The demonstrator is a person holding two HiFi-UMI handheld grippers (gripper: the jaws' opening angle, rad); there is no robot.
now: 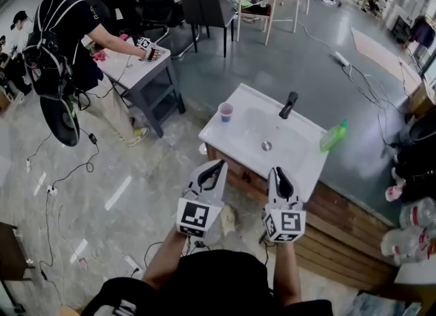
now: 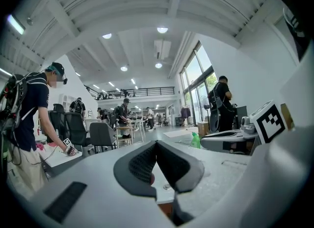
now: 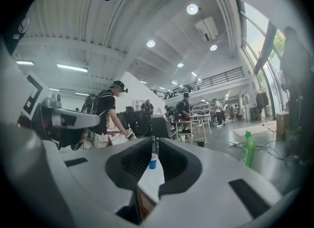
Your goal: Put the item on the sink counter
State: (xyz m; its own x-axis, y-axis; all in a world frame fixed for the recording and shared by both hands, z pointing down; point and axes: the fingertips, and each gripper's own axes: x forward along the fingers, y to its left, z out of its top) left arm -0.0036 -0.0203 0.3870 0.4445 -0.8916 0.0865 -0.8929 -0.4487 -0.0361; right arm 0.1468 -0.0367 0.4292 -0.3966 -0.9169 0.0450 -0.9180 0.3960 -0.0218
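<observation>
**Sink counter looks served, both grippers empty**

Grey polished floor runs round the glossy white sink counter (image 1: 228, 134) on its wooden base. A small blue-and-pink cup (image 1: 225, 112) stands at its far left corner, a translucent green bottle (image 1: 334, 136) at its right edge. The left gripper (image 1: 216, 166) is pinched together on nothing; the right gripper (image 1: 278, 171) shows a narrow slit, also empty. Placing seems finished, though which of the two was the item I cannot tell

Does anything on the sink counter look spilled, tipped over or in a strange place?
Nothing looks spilled or tipped. The cup stands upright, though very near the left corner of the sink counter, and the green bottle stands upright at its right edge.
</observation>
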